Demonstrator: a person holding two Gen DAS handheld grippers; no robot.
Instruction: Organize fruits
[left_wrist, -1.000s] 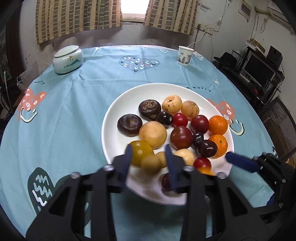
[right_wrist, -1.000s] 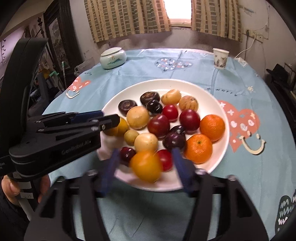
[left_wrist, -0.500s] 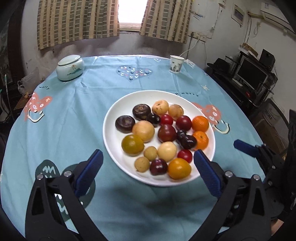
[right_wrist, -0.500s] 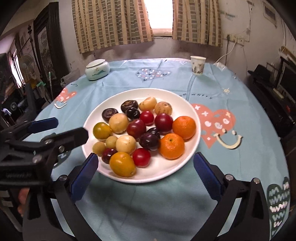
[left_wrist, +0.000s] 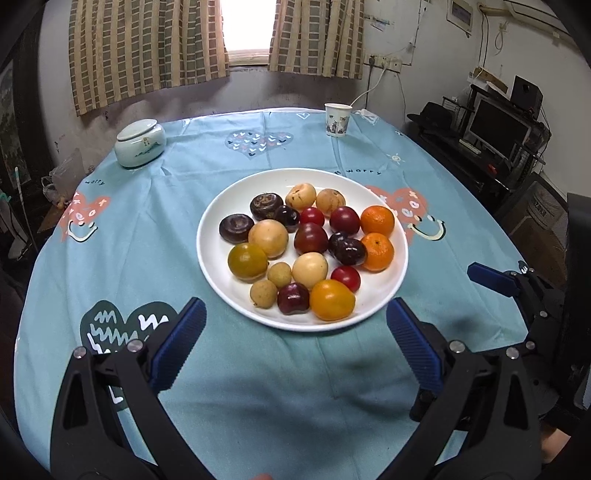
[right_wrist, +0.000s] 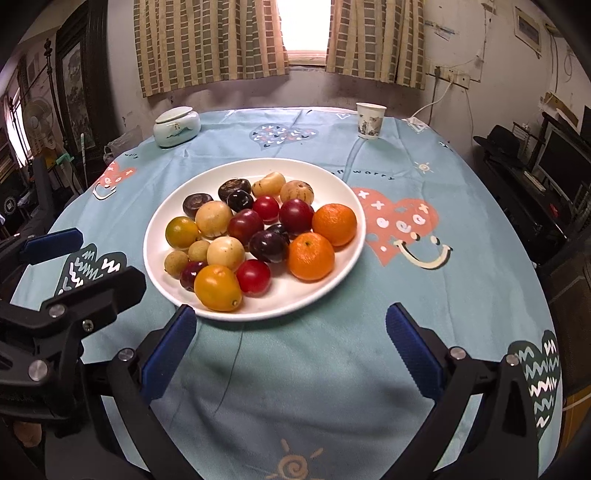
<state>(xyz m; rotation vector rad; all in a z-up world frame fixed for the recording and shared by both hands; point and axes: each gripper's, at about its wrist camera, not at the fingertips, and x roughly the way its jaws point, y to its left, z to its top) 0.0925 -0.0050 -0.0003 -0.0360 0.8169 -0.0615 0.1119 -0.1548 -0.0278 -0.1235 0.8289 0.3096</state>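
Both grippers, left (left_wrist: 295, 332) and right (right_wrist: 291, 334), are held wide open, empty, short of the plate's (left_wrist: 391, 295) near rim; fruits (left_wrist: 310, 240) are heaped mid-counter (left_wrist: 258, 387).

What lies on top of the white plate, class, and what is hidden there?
The plate holds loose fruit: two oranges, red and dark plums, a yellow fruit and small tan ones. The plate surface under the pile is covered, so anything beneath cannot be seen.

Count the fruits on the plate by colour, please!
Tangerines: 2
Yellow-orange fruit: 1
Yellow-green fruit: 1
Tan fruits: 6
Bright red fruits: 2
Dark red or purple fruits: 6
Dark brown fruits: 2
Total: 20
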